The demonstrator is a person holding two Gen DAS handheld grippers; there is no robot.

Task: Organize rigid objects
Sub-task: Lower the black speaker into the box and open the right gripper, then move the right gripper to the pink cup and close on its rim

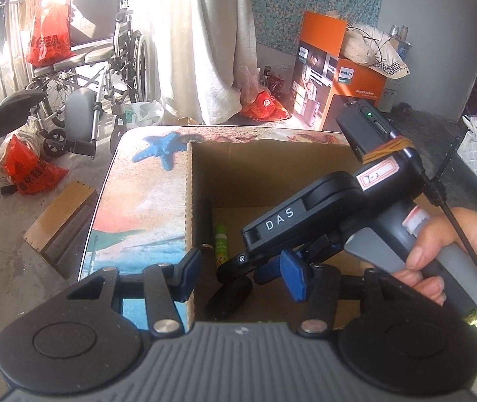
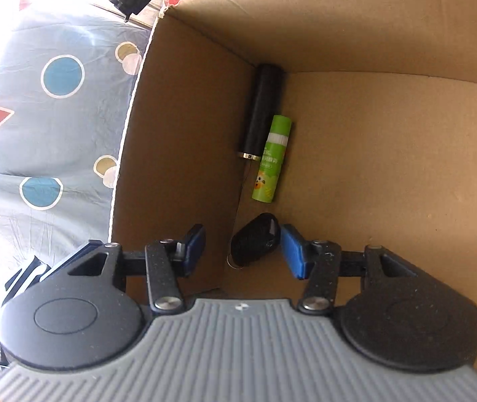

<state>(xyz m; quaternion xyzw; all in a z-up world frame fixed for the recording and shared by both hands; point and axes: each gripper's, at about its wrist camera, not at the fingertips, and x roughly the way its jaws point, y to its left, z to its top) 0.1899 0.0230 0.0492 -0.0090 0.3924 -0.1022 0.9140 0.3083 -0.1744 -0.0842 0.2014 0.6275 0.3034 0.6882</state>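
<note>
Cardboard box [image 2: 355, 134] — we find three items on its floor along the left wall: black cylinder [image 2: 265, 110], green tube [image 2: 272, 160], black key fob [image 2: 255, 243] | right gripper [image 2: 242, 248] jaws apart, fob lying free between | left gripper [image 1: 238, 274] parted, empty — further items unseen.

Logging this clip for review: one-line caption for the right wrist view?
Open right gripper inside cardboard box, above a black key fob; black cylinder and green tube lie alongside.
</note>
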